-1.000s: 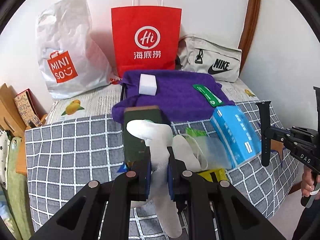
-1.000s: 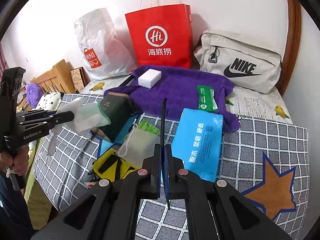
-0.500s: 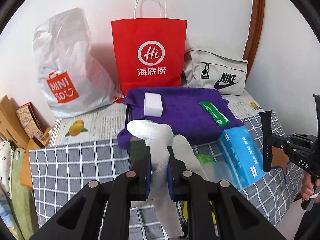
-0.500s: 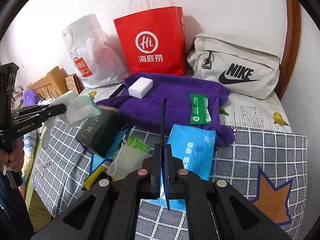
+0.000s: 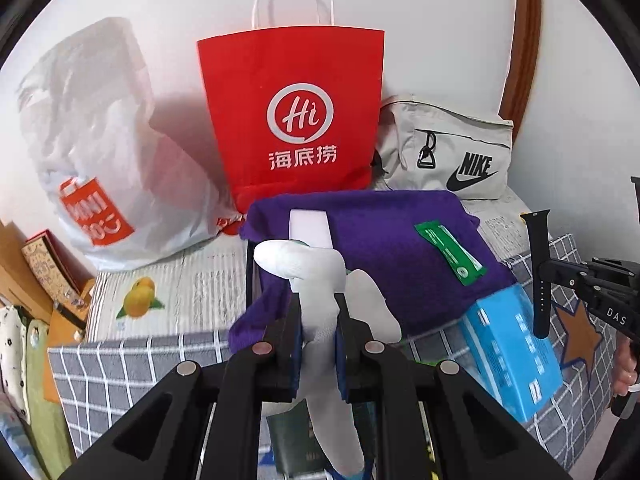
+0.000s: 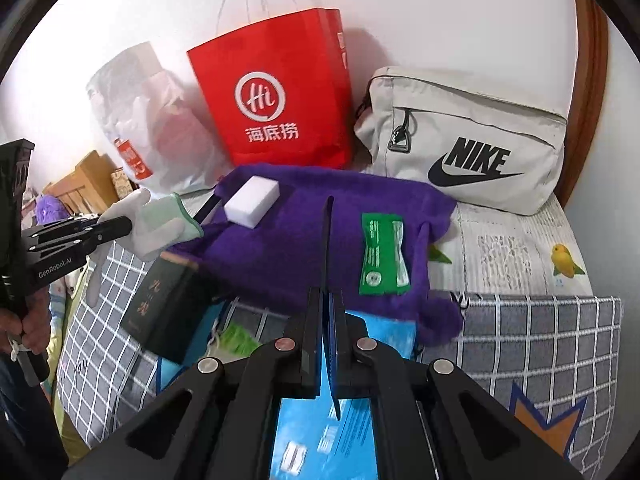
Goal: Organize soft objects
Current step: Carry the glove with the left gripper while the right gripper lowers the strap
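Observation:
My left gripper (image 5: 319, 312) is shut on a white sock (image 5: 320, 320) that hangs over the near edge of a purple towel (image 5: 384, 240). From the right wrist view that sock (image 6: 154, 224) shows a pale green cuff. My right gripper (image 6: 325, 312) is shut on a thin black watch strap (image 6: 329, 236), seen edge-on over the towel (image 6: 320, 232). In the left wrist view the strap (image 5: 538, 272) stands upright at the right. On the towel lie a white sponge block (image 6: 252, 200) and a green wipes packet (image 6: 384, 260).
Against the wall stand a red paper bag (image 5: 296, 120), a white plastic shopping bag (image 5: 96, 152) and a beige Nike pouch (image 6: 472, 140). A dark green box (image 6: 160, 308) and a blue tissue pack (image 5: 516, 344) lie on the grey checked cover (image 6: 540, 340). A person's hand (image 6: 24, 320) grips the left handle.
Both grippers have moved forward over the bed toward the purple towel and the bags, each keeping its hold. The dark box and tissue pack have slid lower in both views.

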Tool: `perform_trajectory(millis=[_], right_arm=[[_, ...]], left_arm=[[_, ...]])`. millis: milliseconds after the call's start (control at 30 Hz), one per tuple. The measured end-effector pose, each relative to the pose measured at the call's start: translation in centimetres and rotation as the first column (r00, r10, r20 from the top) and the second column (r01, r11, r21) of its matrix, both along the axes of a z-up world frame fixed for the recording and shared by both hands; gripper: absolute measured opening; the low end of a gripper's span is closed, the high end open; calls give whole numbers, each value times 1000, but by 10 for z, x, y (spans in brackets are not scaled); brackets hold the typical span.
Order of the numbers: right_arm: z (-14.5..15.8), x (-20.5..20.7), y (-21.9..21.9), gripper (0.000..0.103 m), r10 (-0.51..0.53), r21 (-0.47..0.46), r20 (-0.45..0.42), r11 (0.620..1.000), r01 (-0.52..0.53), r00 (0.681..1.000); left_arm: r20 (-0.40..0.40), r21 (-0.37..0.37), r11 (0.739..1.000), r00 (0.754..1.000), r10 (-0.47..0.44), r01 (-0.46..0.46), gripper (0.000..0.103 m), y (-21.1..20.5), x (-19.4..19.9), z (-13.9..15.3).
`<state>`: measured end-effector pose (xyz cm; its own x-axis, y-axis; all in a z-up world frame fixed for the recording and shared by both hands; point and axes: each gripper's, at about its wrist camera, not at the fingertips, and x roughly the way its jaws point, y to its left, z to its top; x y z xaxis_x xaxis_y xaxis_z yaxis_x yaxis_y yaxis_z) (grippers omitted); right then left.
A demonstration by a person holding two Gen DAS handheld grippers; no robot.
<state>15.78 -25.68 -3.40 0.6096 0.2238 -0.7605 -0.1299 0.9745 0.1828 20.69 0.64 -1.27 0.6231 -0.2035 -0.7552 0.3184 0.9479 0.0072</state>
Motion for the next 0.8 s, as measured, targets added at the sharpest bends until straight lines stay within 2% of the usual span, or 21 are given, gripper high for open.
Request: perform_trajectory(millis=[533, 800], right_arm=[[-32, 78, -20, 3, -24, 4, -54, 1000, 25, 998], [-48, 114, -11, 3, 13, 6, -80, 1000, -13, 997]], left_arm=[[-40, 26, 999, 999, -23, 24, 13, -29, 62, -28], [-51, 44, 998, 998, -34, 37, 13, -36, 81, -41]])
